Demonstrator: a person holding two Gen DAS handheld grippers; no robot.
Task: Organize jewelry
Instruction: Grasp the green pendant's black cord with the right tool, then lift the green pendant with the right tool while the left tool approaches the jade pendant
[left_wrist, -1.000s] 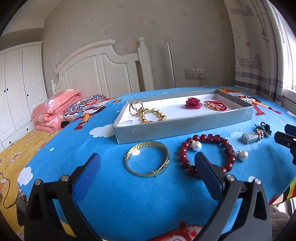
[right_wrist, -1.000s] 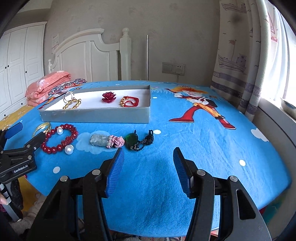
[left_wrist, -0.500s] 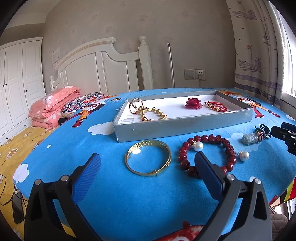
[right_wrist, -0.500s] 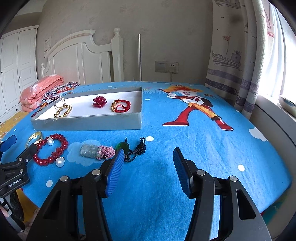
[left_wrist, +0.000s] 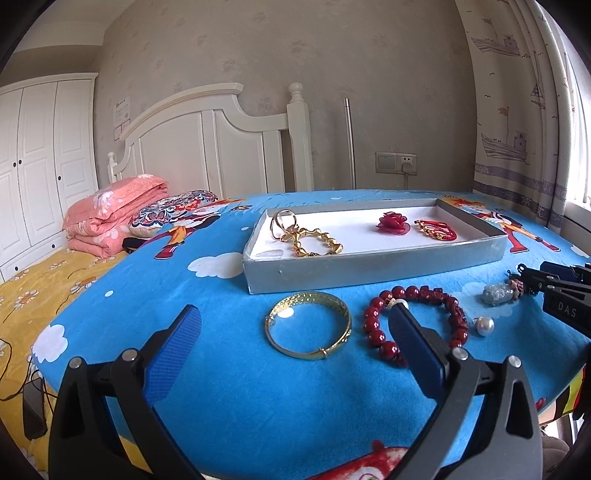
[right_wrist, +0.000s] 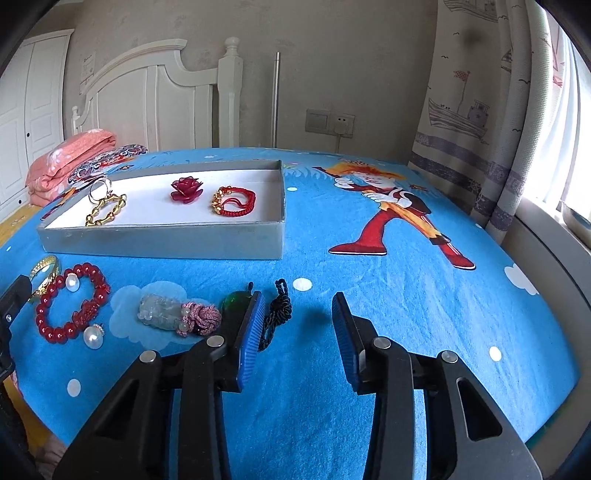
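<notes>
Right tongs (right_wrist: 295, 325), jaws apart with only bare cloth between them, having just been closing; the left-hand blue pad stands just beside a black cord (right_wrist: 277, 314) and partly hides a green stone (right_wrist: 233, 301) of the same pendant. Left tongs (left_wrist: 291, 354), jaws wide apart and empty, hover over the near edge of the bench (left_wrist: 295, 406), which is covered in a blue cartoon cloth; ahead of them lie a gold bangle (left_wrist: 308, 325) and a red bead bracelet (left_wrist: 415, 319), the right pad overlapping the bracelet in the view. Further out, a pearl (left_wrist: 485, 326) sits just beside the bracelet, and a pale carved charm (right_wrist: 159, 308) with a pink knot lies between bracelet and pendant. Beyond these stands the grey tray (right_wrist: 162, 240), already holding a gold chain with rings (right_wrist: 105, 206), a red rose piece (right_wrist: 186, 189) and a red cord bracelet (right_wrist: 233, 201). Judged step: the right tongs are lining up on the pendant, several loose pieces remaining outside the tray. The next move probably calls for shifting left so the cord or stone lies between the pads, then closing firmly, since thin cord may slip.
</notes>
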